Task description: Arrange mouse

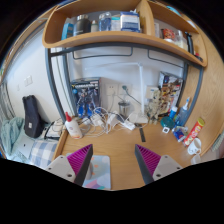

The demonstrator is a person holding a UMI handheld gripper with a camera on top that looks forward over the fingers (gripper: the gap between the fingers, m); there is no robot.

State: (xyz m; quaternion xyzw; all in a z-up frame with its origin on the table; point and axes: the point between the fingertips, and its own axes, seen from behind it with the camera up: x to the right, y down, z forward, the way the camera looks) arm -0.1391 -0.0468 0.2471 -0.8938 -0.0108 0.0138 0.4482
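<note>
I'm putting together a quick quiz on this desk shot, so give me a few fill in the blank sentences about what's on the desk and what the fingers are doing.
1. The fingers of the gripper hold ____ between them.
2. The inner pads on the fingers are coloured ____.
3. The wooden shelf hangs ____ the desk.
4. The white bottle with the red cap stands ____ on the desk.

Missing words: nothing; magenta; above; upright

A single wide-angle camera riding on the claw (112, 163) looks forward, level, across the wooden bench (120, 145) toward the back wall, the overhead shelf (105, 38) well above.
</note>
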